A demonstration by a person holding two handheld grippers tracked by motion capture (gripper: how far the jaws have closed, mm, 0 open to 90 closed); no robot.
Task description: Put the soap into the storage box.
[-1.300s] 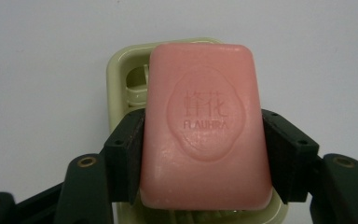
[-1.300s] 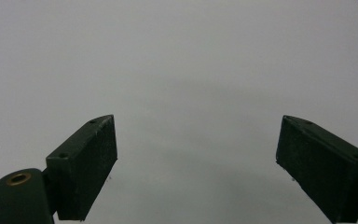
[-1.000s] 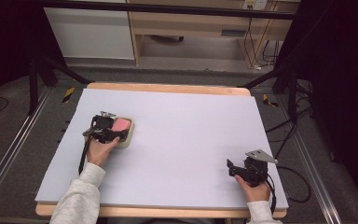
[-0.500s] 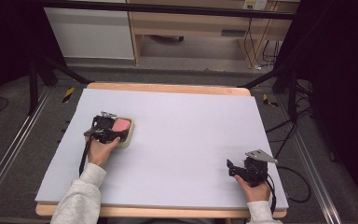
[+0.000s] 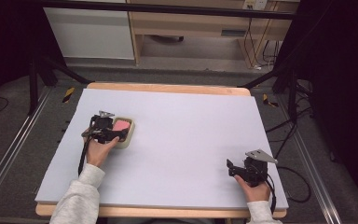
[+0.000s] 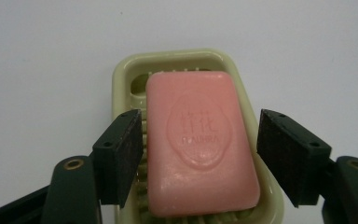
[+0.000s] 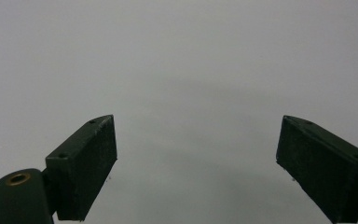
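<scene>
A pink bar of soap [image 6: 200, 144] with an embossed stamp lies in a pale green soap dish [image 6: 121, 79] on the left part of the white table. My left gripper [image 6: 200, 154] is open, with one jaw on each side of the bar. The left jaw is close against the bar and the right jaw stands a small gap off it. From above, the left gripper [image 5: 103, 129] sits at the near-left end of the soap dish [image 5: 127, 140], with the soap [image 5: 121, 125] showing beyond it. My right gripper [image 5: 233, 168] rests near the front right corner, wide open [image 7: 196, 158] over bare table.
The white tabletop [image 5: 191, 126] has a wooden rim at the far edge [image 5: 168, 87]. Behind it stand a white cabinet [image 5: 91, 32] and a wooden shelf unit [image 5: 200, 28]. Cables [image 5: 293, 172] trail off the right side, and metal rails run along the floor at both sides.
</scene>
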